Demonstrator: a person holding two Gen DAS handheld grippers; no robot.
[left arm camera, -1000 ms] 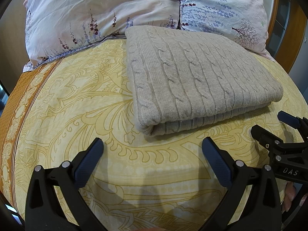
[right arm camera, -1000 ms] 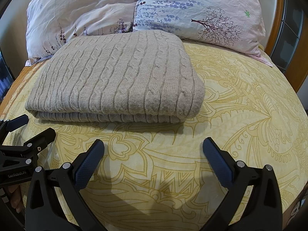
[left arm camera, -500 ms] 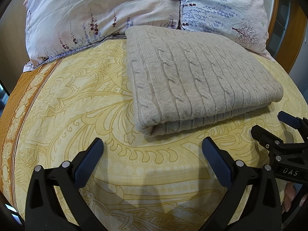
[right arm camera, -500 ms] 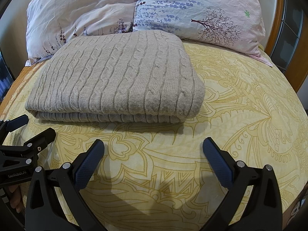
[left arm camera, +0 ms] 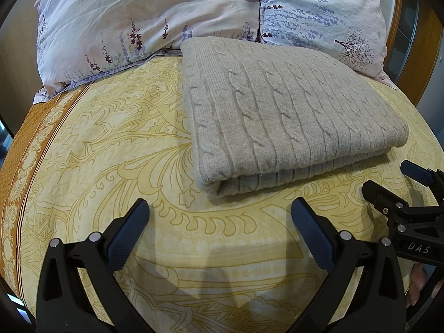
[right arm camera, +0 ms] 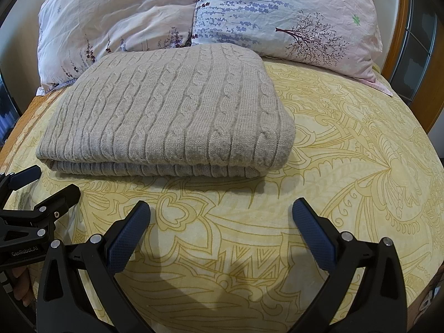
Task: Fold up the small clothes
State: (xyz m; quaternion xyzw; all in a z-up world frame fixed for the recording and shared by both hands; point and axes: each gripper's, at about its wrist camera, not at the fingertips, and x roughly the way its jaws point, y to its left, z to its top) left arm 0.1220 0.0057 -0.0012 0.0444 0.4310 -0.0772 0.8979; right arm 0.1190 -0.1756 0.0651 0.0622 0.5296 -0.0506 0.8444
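Observation:
A beige cable-knit sweater [left arm camera: 283, 113] lies folded into a flat rectangle on the yellow patterned bedspread [left arm camera: 111, 144]; it also shows in the right wrist view [right arm camera: 172, 116]. My left gripper [left arm camera: 219, 219] is open and empty, a short way in front of the sweater's near left corner. My right gripper [right arm camera: 220, 219] is open and empty, in front of the sweater's near right edge. Each gripper shows at the edge of the other's view: the right gripper [left arm camera: 388, 183] and the left gripper [right arm camera: 47, 183].
Two floral pillows [left arm camera: 144, 19] [right arm camera: 283, 14] lean at the head of the bed behind the sweater. A wooden bed frame [right arm camera: 399, 44] rises at the right. The bedspread's orange border [left arm camera: 19, 161] runs along the left edge.

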